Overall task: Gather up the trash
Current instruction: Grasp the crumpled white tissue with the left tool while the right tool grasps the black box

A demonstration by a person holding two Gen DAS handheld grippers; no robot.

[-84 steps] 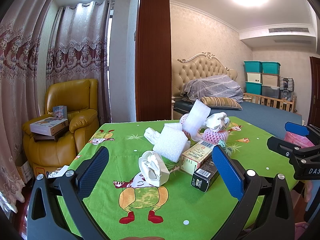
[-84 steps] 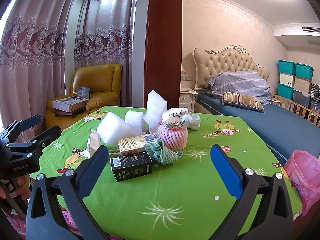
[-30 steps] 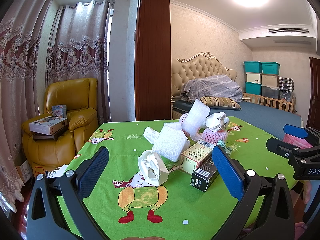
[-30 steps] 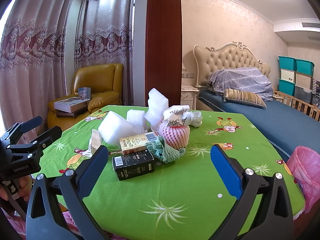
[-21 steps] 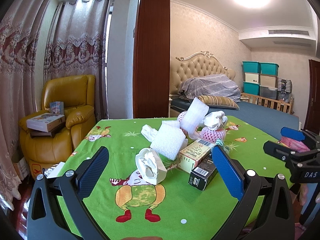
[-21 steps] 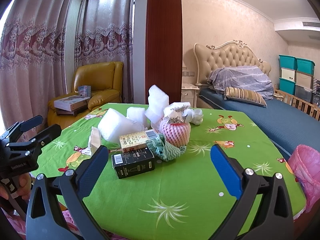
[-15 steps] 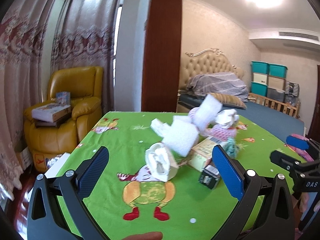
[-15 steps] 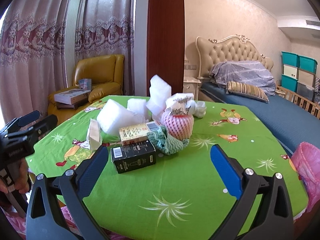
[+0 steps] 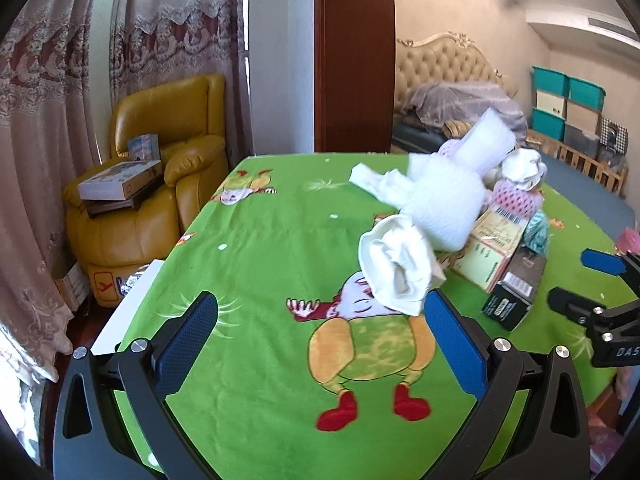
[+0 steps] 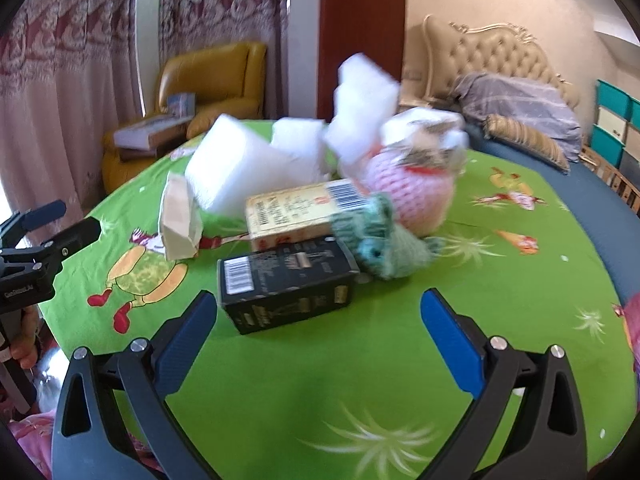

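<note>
Left tongs (image 9: 320, 334) are wide open and empty, pointed so the crumpled paper (image 9: 396, 264) sits just ahead of the right pad, probably the first grab. Right tongs (image 10: 318, 330) are gaping and empty too, with the black box (image 10: 286, 290) just ahead, nearest of the piled trash on the cloth (image 10: 500, 288).

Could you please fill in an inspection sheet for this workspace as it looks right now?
Surface: table with green cartoon-print cloth.
Job's things: black box, yellow box, white foam blocks, crumpled white paper, pink foam net, green foam net, heaped mid-table.
Clutter: nothing seen beyond the heap.
Grippers: left hand-held gripper open, empty; right hand-held gripper open, empty, nearest the black box.
Cables: nothing seen.
Surroundings: yellow armchair holding boxes, curtains, bed, teal storage bins.
</note>
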